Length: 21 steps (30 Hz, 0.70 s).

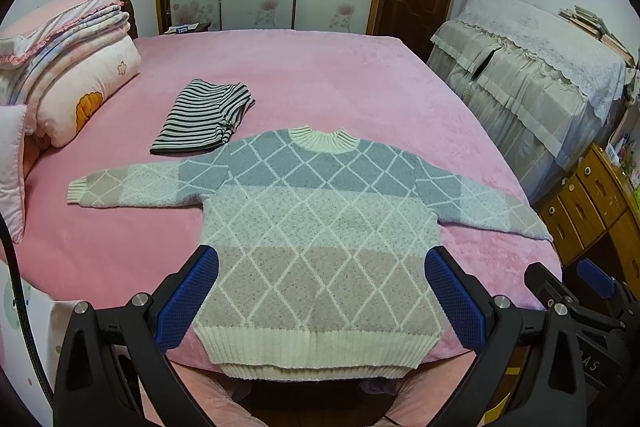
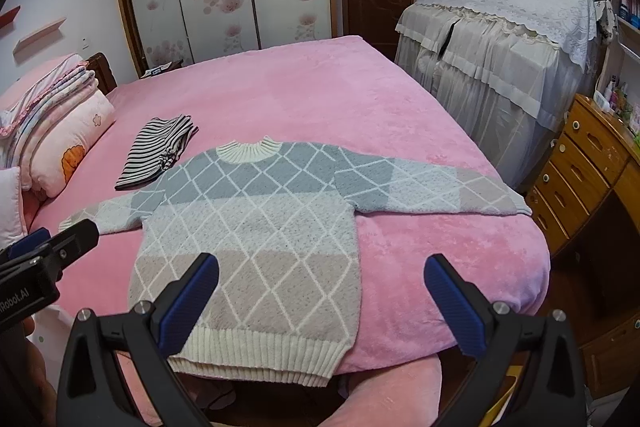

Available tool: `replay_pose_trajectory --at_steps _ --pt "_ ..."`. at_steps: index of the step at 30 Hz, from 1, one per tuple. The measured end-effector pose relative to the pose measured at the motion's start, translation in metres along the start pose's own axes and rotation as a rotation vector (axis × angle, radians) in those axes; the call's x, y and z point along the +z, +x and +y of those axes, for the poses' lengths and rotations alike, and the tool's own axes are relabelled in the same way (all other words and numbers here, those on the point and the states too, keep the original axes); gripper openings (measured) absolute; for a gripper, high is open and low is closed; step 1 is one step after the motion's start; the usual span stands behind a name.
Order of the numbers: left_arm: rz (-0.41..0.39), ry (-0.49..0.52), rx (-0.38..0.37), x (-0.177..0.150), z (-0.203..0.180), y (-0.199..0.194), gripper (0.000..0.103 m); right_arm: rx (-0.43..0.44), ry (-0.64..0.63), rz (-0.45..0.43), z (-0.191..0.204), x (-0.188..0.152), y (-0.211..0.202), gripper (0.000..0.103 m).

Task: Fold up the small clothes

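- Bed point(image 1: 340, 75) — pink cover, bearing all the clothes.
- Sweater point(image 1: 320, 227) — spread flat at the near edge, sleeves out, hem overhanging.
- Striped garment point(image 1: 204, 119) — folded, just beyond the sweater's shoulder.
- Drawers point(image 2: 592, 155) — shut; contents unseen, clearer from the right wrist.
- Left gripper point(image 1: 320, 299) — fingers spread, empty.
- Right gripper point(image 2: 320, 303) — fingers spread, empty.

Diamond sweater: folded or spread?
Spread. The sweater lies flat on the pink bed, both sleeves stretched out sideways, hem at the near edge.
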<state>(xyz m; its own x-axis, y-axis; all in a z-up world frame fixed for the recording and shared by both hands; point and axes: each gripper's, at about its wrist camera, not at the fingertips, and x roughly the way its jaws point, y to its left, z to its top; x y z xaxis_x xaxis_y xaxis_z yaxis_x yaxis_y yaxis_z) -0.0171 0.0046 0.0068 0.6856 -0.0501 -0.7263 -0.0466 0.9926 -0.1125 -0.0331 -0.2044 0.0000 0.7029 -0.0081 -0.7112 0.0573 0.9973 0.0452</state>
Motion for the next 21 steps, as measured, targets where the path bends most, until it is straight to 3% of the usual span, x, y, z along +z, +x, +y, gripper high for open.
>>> replay_pose_trajectory --at_steps 11,21 --pt "0.016 0.042 0.012 0.005 -0.009 0.003 0.102 -0.008 -0.016 -0.023 -0.01 0.007 0.0 0.103" --pt "0.017 0.055 -0.024 0.007 -0.016 0.004 0.102 -0.021 -0.04 -0.068 -0.012 0.013 -0.004 0.103"
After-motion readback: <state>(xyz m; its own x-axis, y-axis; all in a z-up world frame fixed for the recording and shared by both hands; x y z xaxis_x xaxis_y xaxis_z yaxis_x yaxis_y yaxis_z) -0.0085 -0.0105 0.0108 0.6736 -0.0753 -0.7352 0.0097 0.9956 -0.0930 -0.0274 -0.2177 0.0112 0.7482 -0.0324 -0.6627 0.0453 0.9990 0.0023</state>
